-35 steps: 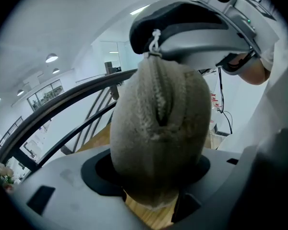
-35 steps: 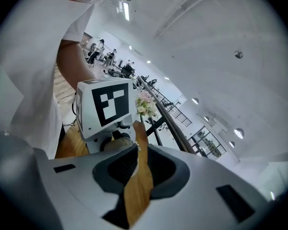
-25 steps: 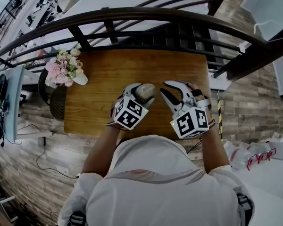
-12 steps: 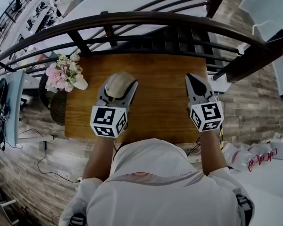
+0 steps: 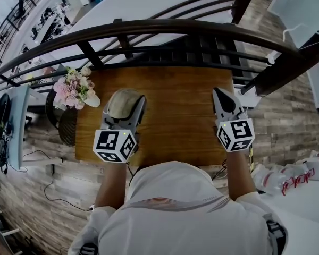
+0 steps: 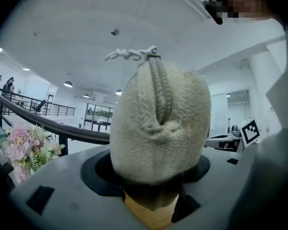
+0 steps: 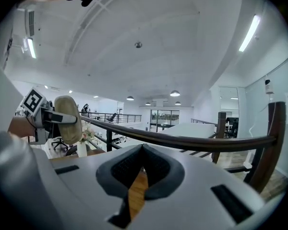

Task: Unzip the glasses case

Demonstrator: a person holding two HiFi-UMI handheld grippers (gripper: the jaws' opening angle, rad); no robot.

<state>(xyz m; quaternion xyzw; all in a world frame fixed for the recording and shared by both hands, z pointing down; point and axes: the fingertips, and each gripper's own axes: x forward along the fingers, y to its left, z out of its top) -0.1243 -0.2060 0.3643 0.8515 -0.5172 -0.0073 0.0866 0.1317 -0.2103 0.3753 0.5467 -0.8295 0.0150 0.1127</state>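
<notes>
A fuzzy beige glasses case [image 5: 122, 100] is held above the left part of the wooden table [image 5: 175, 116], with my left gripper [image 5: 126, 110] shut on it, one jaw on each side. In the left gripper view the case [image 6: 158, 128] fills the middle. Its zipper [image 6: 159, 92] runs down the end that faces the camera, and the cord pull [image 6: 132, 55] sticks out at the top. My right gripper [image 5: 224, 95] hangs over the table's right edge, apart from the case, shut and empty. From the right gripper view [image 7: 142, 152] the case [image 7: 67, 119] shows far left.
A white vase of pink flowers [image 5: 73, 88] stands at the table's far left corner. A dark curved railing [image 5: 175, 28] runs just beyond the table's far edge. The person's torso is at the near edge.
The left gripper has carried the case left and upward and rolled. The right gripper, open beside the case before, has drawn away to the right, rolled and shut.
</notes>
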